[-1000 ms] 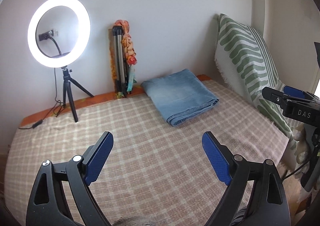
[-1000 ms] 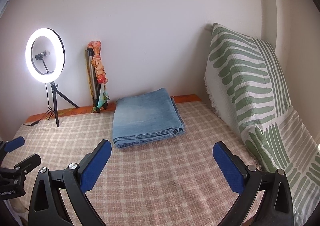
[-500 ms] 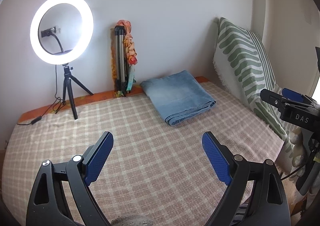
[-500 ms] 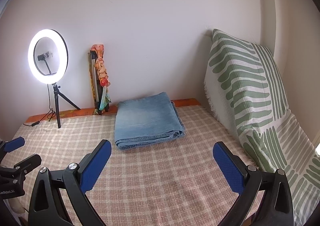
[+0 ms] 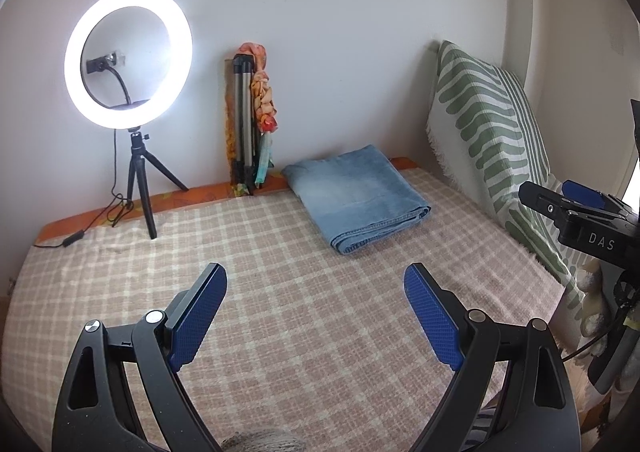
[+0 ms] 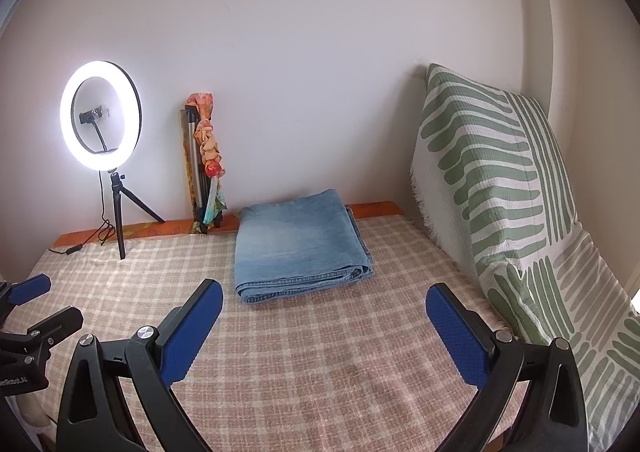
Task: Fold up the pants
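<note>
- Where the left wrist view looks down across the checked bedspread [image 5: 280, 292], the folded jeans [image 5: 356, 195] lie flat near its far edge, toward the far right corner, one end close to the wall.
- Their long axis runs from the far edge toward the near right, the thick folded end with its stitched hems pointing near-right.
- Tilted downward over the near part of the bedspread, the left gripper [image 5: 316, 292] has its jaws spread wide, with nothing between the blue pads [image 5: 428, 316] and well apart from the jeans.
- At the right edge of this view the right gripper [image 5: 576, 207] shows from the side.
- From the right wrist view the jeans [image 6: 298, 244] lie almost straight ahead, long axis running from the wall toward the camera, layered hem end nearest.
- Just to their left a folded tripod [image 6: 196, 171] leans on the wall; a lit ring light [image 6: 100, 115] stands near the far left corner, and a green-patterned cushion [image 6: 500, 179] lines the right edge.
- Angled downward too, the right gripper [image 6: 324, 308] is wide open and empty, short of the jeans' near end.
- Low at the left edge the left gripper [image 6: 36, 308] appears.
</note>
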